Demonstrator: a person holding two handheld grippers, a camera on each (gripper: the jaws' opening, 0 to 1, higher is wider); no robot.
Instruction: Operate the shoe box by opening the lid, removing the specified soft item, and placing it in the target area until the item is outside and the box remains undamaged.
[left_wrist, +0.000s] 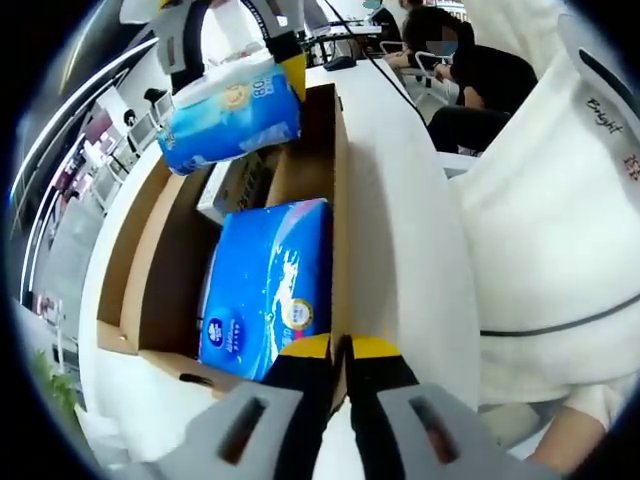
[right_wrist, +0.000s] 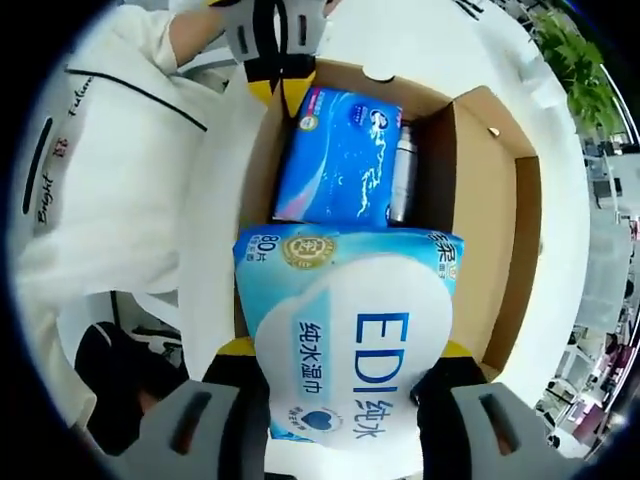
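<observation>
The right gripper (right_wrist: 345, 375) has its jaws spread around the wet-wipes pack (right_wrist: 345, 340), clamping it from both sides and holding it above the open shoe box (right_wrist: 500, 220), clear of the walls so the cardboard isn't dragged. The left gripper (left_wrist: 340, 352) is pinched closed on the box's near wall, probably to steady it on the white worktop (left_wrist: 405, 200) during the lift. 1 blue soft pack (left_wrist: 270, 285) lies inside, beside a slim bottle (right_wrist: 402, 175).
</observation>
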